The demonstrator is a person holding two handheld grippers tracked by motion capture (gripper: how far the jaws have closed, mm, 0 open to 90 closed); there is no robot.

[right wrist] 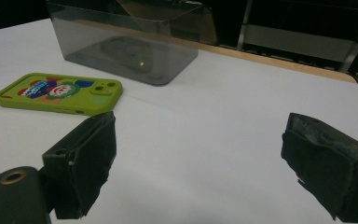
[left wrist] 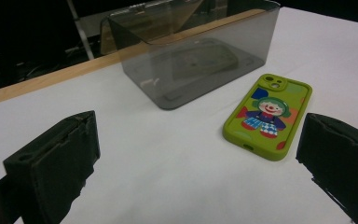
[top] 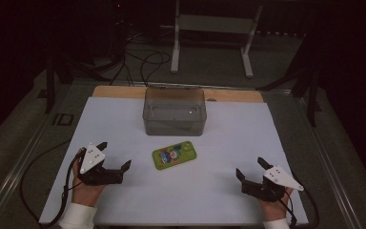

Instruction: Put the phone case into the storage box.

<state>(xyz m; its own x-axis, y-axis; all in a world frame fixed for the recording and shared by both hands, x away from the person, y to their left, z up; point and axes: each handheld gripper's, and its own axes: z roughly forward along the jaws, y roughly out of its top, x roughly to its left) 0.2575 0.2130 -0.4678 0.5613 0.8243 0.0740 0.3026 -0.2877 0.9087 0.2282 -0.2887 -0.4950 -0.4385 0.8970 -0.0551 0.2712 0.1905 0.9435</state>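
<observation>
A green phone case with a clown picture [top: 174,154] lies flat near the middle of the white table. Behind it stands a smoky clear plastic box [top: 174,110], open at the top and with nothing in it. My left gripper [top: 115,155] rests at the front left, open, with nothing between its jaws. Its own view has the phone case [left wrist: 268,114] ahead to the right and the box [left wrist: 196,51] beyond. My right gripper [top: 251,169] sits at the front right, open and holding nothing; its view shows the case [right wrist: 60,92] to the left and the box [right wrist: 126,37] behind.
The white table surface [top: 228,138] has a wooden strip [top: 233,95] along its far edge. A white metal frame [top: 209,33] and black cables [top: 145,62] lie on the floor beyond. Metal rails run along both table sides.
</observation>
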